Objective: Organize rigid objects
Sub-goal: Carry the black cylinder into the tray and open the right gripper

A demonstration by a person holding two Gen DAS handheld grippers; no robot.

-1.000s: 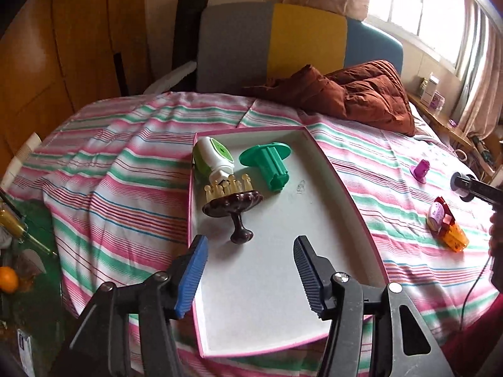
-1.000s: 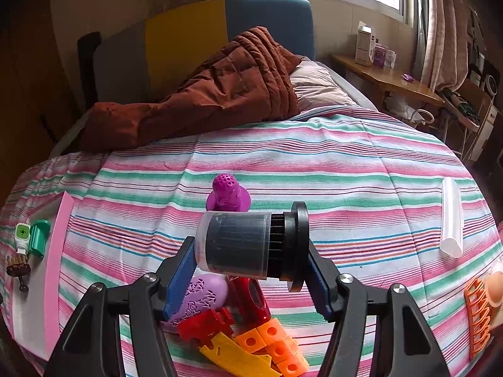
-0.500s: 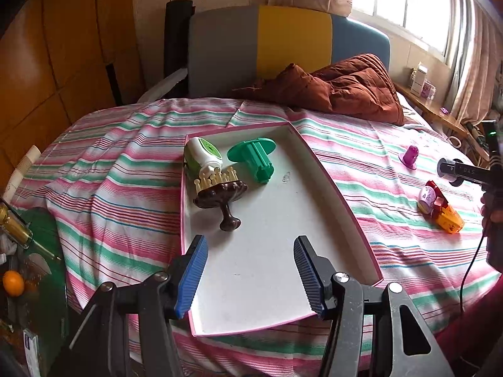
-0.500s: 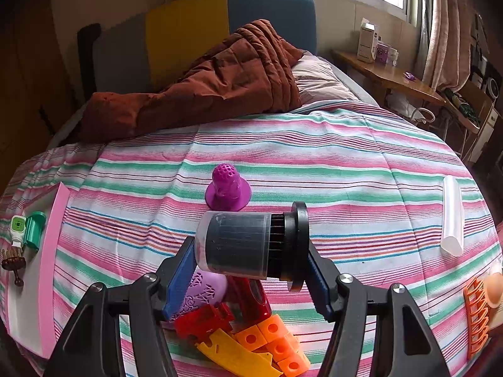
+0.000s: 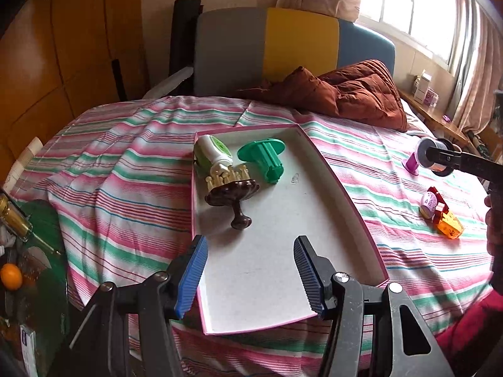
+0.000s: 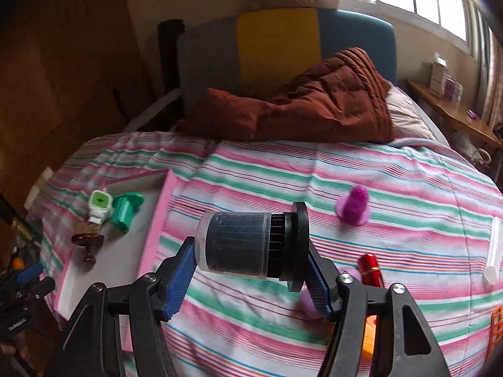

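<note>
A pink-rimmed white tray (image 5: 355, 220) lies on the striped bed. In it are a green-and-white gadget (image 5: 213, 154), a green plastic spool (image 5: 267, 160) and a dark brown comb-like stand (image 5: 231, 188). My left gripper (image 5: 250, 273) is open and empty over the tray's near end. My right gripper (image 6: 251, 270) is shut on a dark cylinder with a black flange (image 6: 248, 245), held in the air above the bed to the right of the tray (image 6: 157, 220). That cylinder also shows in the left wrist view (image 5: 435, 157).
On the bed right of the tray lie a purple cone piece (image 6: 353, 205), a red tube (image 6: 371, 268), orange blocks (image 5: 448, 224) and a white tube (image 6: 493, 248). A brown quilt (image 6: 314, 106) lies by the headboard. A side shelf (image 6: 452, 116) runs under the window.
My right gripper has swung left with the cylinder, bringing the tray closer in its view. My left gripper has drawn back a little from the tray, staying open.
</note>
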